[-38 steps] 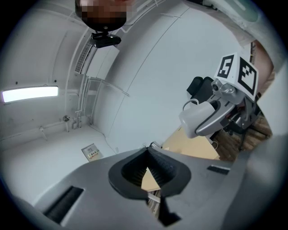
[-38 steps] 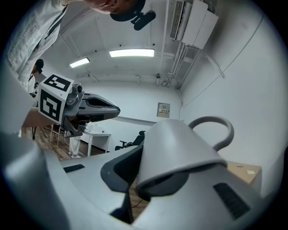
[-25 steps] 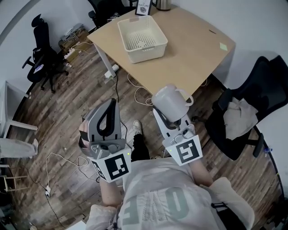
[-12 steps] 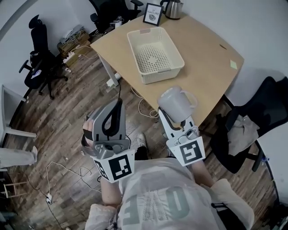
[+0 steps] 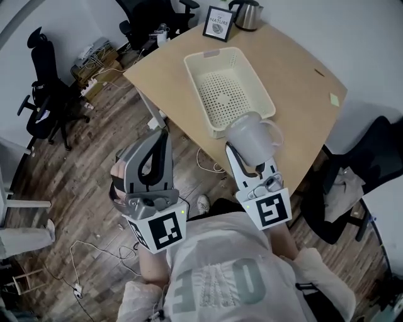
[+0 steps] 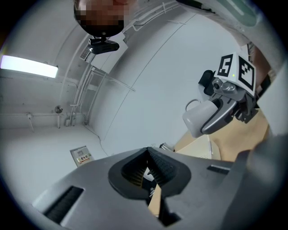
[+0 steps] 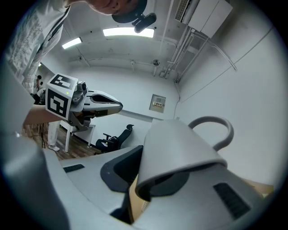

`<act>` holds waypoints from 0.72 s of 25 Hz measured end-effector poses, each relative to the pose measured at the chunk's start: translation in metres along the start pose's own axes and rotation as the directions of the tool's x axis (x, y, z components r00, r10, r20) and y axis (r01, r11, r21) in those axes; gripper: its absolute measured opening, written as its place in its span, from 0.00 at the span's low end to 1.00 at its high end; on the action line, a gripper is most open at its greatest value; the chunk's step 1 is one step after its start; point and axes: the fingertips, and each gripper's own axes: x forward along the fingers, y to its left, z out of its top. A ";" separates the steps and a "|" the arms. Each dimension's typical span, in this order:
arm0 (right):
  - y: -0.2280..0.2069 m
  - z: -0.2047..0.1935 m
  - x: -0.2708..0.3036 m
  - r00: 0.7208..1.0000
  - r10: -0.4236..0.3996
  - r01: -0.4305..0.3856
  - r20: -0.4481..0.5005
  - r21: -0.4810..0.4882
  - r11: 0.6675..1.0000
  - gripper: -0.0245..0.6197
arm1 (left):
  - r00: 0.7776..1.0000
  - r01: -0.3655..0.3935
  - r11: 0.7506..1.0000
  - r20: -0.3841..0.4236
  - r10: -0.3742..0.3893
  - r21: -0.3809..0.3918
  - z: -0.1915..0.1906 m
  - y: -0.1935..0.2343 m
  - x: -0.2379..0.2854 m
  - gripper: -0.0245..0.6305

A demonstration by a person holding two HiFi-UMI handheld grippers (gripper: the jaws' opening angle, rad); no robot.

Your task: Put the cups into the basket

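A pale grey cup (image 5: 250,136) with its handle to the right is held by its rim, base pointing away, in my right gripper (image 5: 252,165), which is shut on it. In the head view it hangs at the near right corner of the cream perforated basket (image 5: 200,71), which stands empty on the wooden table (image 5: 296,88). The right gripper view shows the cup (image 7: 177,148) filling the jaws. My left gripper (image 5: 159,137) is shut with nothing in it, held over the floor left of the table. From the left gripper view, its jaws (image 6: 150,173) meet, and the cup (image 6: 200,119) shows at upper right.
A framed picture (image 5: 218,23) and a kettle (image 5: 245,12) stand at the table's far end, and a sticky note (image 5: 334,99) lies at its right. Black office chairs (image 5: 44,94) (image 5: 352,182) stand on either side. Cables trail over the wooden floor (image 5: 82,251).
Both grippers and the view have advanced toward the table. The held cup has come from over the floor to the basket's near right corner.
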 end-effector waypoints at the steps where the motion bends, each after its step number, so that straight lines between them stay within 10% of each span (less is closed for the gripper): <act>1: -0.002 0.000 0.006 1.000 -0.004 0.004 0.001 0.002 1.000 0.10 | 1.000 0.008 1.000 -0.008 -0.008 0.003 -0.004 0.002 0.006 0.05; 18: -0.118 -0.004 0.088 0.989 -0.148 0.148 -0.010 0.015 0.989 0.10 | 0.989 0.125 0.992 0.084 -0.125 -0.002 -0.032 0.007 0.161 0.05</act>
